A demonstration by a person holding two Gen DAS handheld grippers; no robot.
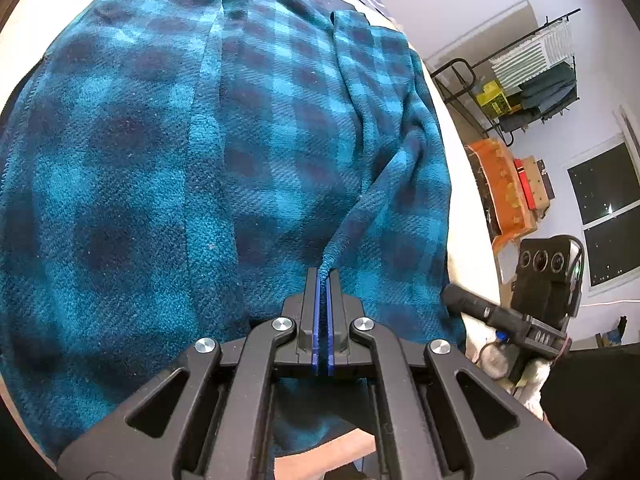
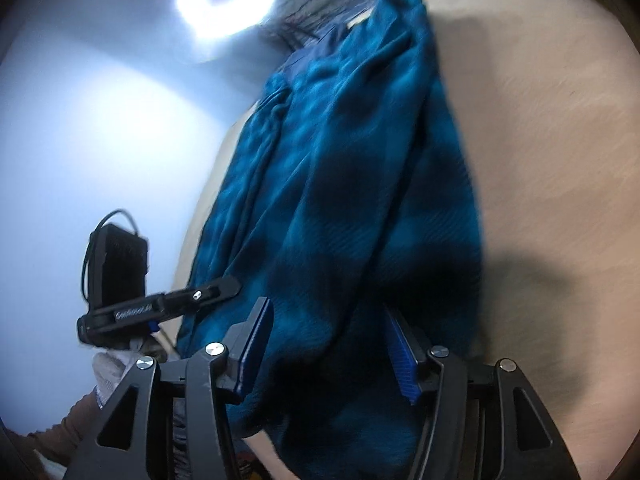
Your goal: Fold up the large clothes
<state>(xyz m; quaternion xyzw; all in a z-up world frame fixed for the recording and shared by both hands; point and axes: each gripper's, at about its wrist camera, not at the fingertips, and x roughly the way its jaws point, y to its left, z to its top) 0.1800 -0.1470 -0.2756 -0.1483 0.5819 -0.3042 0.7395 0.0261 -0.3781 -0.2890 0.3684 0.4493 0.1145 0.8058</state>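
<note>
Teal plaid fleece garment (image 1: 248, 152) lies spread over a cream surface (image 2: 560, 160), reaching its near edge. Left gripper (image 1: 323, 276) is clamped on a raised ridge of fleece. Right gripper (image 2: 328, 320) stands partly open, cloth between its blue pads (image 2: 400, 356), unpinched.

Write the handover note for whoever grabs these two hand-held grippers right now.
Left hand-held gripper: shut on a pinched ridge of the teal plaid fleece garment, near its close edge.
Right hand-held gripper: open, pads straddling the garment's near end without pressing it.
The garment lies lengthwise on the cream surface, bunched in long wrinkles.
Done: left grip taken. No tidy fold shows yet.
Left: probably close the right on its edge, then lift both and fold.
</note>
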